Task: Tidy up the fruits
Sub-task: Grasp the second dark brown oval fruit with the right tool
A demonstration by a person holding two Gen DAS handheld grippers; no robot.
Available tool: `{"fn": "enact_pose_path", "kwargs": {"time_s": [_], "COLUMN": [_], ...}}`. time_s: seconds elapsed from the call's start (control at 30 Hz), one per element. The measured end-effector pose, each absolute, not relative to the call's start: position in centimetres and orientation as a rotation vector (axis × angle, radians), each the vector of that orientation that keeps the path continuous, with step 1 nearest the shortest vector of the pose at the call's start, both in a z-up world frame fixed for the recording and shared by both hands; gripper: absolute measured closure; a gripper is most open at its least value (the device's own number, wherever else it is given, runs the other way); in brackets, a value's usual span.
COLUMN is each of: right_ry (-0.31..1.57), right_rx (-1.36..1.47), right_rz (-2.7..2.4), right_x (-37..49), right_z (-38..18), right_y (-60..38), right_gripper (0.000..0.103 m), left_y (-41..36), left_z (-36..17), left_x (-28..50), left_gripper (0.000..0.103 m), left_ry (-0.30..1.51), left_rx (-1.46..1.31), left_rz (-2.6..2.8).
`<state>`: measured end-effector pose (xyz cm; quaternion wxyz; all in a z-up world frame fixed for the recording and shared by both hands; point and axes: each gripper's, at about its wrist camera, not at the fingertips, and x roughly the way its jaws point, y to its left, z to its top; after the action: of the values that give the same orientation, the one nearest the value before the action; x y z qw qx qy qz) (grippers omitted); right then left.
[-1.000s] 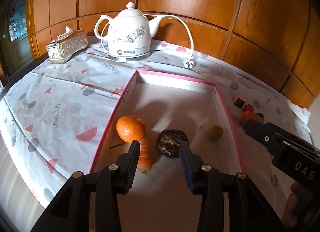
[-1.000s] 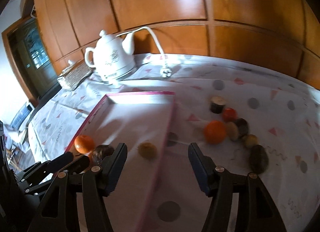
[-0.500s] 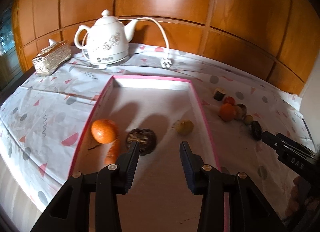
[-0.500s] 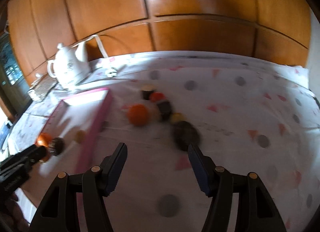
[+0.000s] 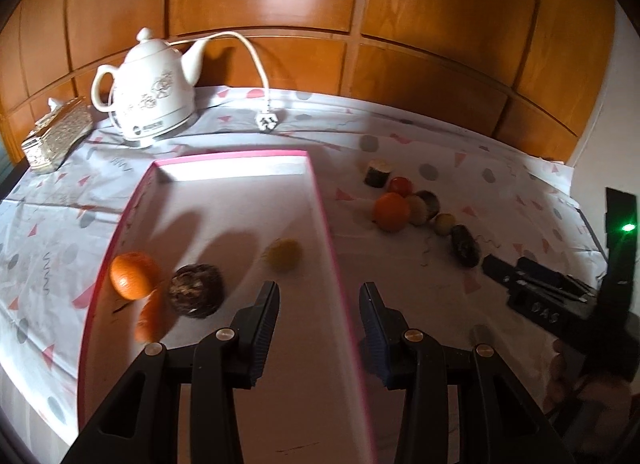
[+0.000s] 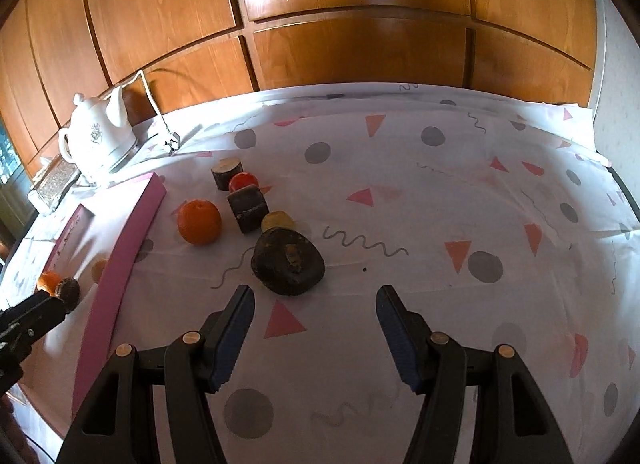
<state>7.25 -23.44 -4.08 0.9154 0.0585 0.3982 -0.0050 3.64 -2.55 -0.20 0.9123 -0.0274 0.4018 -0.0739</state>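
Observation:
A pink-rimmed tray (image 5: 320, 199) holds an orange (image 5: 132, 275), a dark round fruit (image 5: 195, 291), an orange piece (image 5: 149, 316) and a small yellow fruit (image 5: 283, 255). My left gripper (image 5: 318, 304) is open and empty over the tray's right rim. On the cloth right of the tray lie an orange (image 6: 199, 221), a red fruit (image 6: 243, 181), two dark cut pieces (image 6: 247, 203), a small yellow fruit (image 6: 277, 220) and a big dark fruit (image 6: 287, 262). My right gripper (image 6: 314, 314) is open and empty just in front of the big dark fruit.
A white electric kettle (image 5: 151, 87) with its cord and plug (image 5: 267, 121) stands at the back left, next to a silver tissue box (image 5: 52, 135). Wood panelling (image 6: 320, 23) closes off the back. The patterned tablecloth (image 6: 480, 223) stretches to the right.
My left gripper has swung right, from over the tray's fruits to the tray's right rim. My right gripper has moved right and forward, up to the big dark fruit.

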Motion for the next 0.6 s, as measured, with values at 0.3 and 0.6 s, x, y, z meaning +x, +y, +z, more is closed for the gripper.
{"fn": "enact_pose_path", "kwargs": {"time_s": [0.3, 0.6], "right_ry": [0.807, 0.8], "right_rx": [0.168, 0.194], "right_rz": [-0.066, 0.005], "right_x": [7.6, 8.1], "right_z": [-4.3, -4.5], "right_y": [-25.9, -25.9], "right_gripper": [0.039, 0.039], "left_y": [-5.4, -7.9], "left_z": [0.1, -1.0], "left_x": [6.2, 9.0], "left_gripper": [0.061, 0.062], "left_ry": [0.857, 0.907], "left_rx": [-0.063, -0.06], "left_rz": [-0.209, -0.232]}}
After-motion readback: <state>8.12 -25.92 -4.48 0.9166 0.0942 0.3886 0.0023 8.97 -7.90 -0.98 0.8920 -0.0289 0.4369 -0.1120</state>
